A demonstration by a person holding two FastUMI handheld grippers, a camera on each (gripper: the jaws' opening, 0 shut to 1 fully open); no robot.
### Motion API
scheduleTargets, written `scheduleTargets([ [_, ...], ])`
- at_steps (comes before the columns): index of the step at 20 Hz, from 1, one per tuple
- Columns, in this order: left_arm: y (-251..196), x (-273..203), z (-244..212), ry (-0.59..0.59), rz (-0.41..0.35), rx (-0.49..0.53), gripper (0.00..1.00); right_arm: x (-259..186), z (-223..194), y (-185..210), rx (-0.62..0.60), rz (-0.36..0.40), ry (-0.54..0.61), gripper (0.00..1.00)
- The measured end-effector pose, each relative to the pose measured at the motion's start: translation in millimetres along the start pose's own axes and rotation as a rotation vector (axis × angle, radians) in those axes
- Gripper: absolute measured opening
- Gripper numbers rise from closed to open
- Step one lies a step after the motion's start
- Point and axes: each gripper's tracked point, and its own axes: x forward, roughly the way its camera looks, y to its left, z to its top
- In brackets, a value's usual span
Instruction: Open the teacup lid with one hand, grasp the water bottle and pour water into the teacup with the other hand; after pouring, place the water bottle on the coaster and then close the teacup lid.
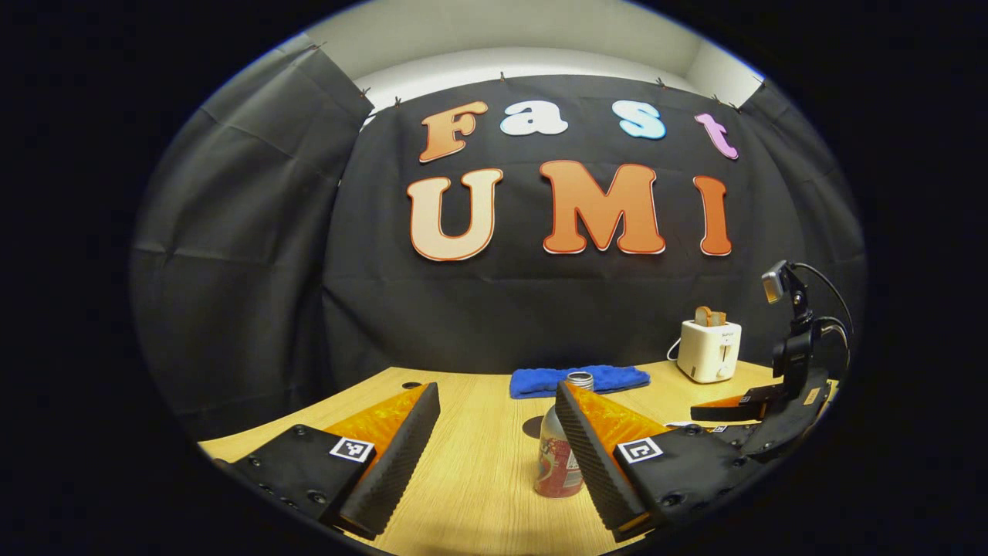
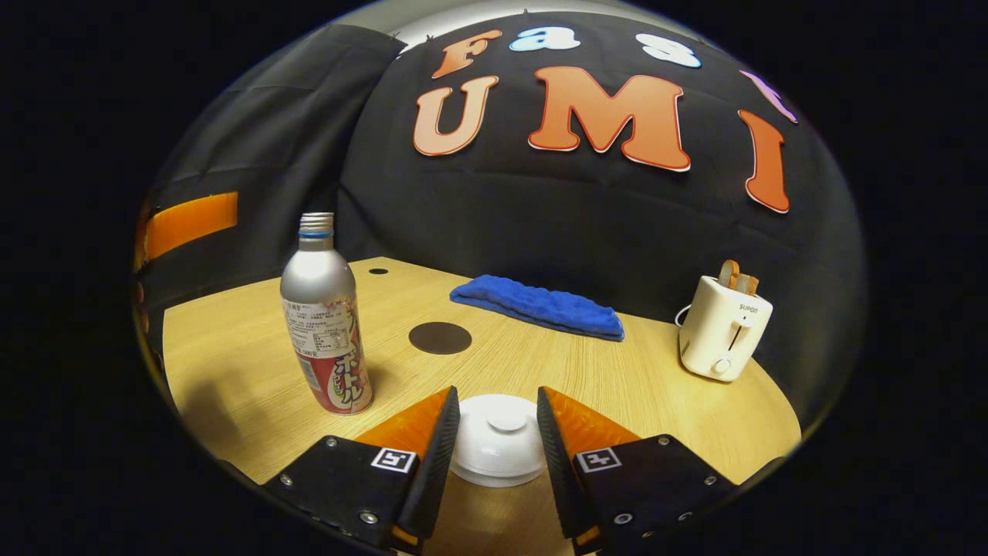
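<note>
Both tongs apart | left tongs [image 1: 498, 417] beside water bottle [image 1: 557, 455] | right tongs [image 2: 498, 421] straddle teacup lid [image 2: 498, 440]

Black cloth [image 2: 587, 224] hangs as the booth's wall behind a light wooden table [image 2: 617, 378]. A pale ceiling [image 1: 525, 38] shows above the cloth, softly lit.

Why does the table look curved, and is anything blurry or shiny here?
Right gripper view: the fisheye lens bows the table; the water bottle shows glare and casts a soft shadow. Left gripper view: the bottle looks slightly soft behind a finger.
</note>
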Motion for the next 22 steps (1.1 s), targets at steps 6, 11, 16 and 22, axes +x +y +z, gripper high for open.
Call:
scheduleTargets([
  [6,2.0,4.3,-9.7,0.025,0.010,-0.002,1.00,4.7,-4.2,0.8,0.039,0.023,0.024,0.41],
  [11,-7.7,7.8,-18.0,0.045,-0.009,-0.015,1.00,4.1,-1.6,3.2,0.043,0.034,0.020,0.25],
  [16,-22.1,12.9,-37.2,0.090,-0.048,-0.039,0.99,3.5,2.1,-1.1,0.080,0.052,0.010,0.22],
  [22,-43.1,20.3,-53.1,0.119,-0.120,-0.069,0.99,-10.9,23.8,-12.8,0.106,0.049,-0.057,0.21],
])
